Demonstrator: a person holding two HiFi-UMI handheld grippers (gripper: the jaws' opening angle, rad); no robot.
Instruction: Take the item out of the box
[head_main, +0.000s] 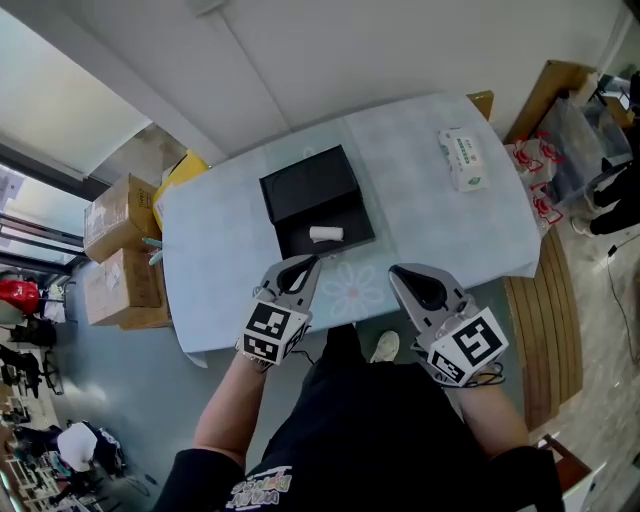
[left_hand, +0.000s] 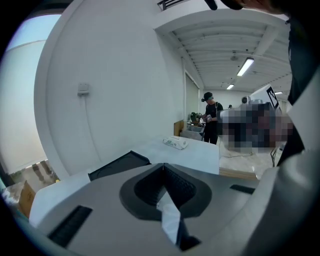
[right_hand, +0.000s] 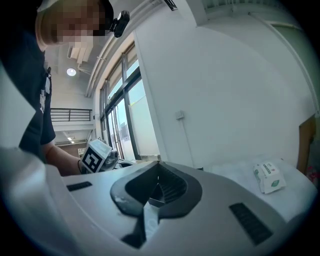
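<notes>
An open black box lies on the table's pale cloth, its lid tipped back on the far side. A small white roll-shaped item rests in the box's near half. My left gripper hovers just short of the box's near edge with its jaws together and nothing between them. To its right, over the cloth, my right gripper is also shut and empty. In the left gripper view the shut gripper points past the box's lid. The right gripper view shows the closed right gripper and the left gripper's marker cube.
A white and green tissue pack lies at the table's far right, also seen as the pack in the right gripper view. Cardboard boxes stand on the floor to the left. A wooden board and bags are on the right. A person stands far off.
</notes>
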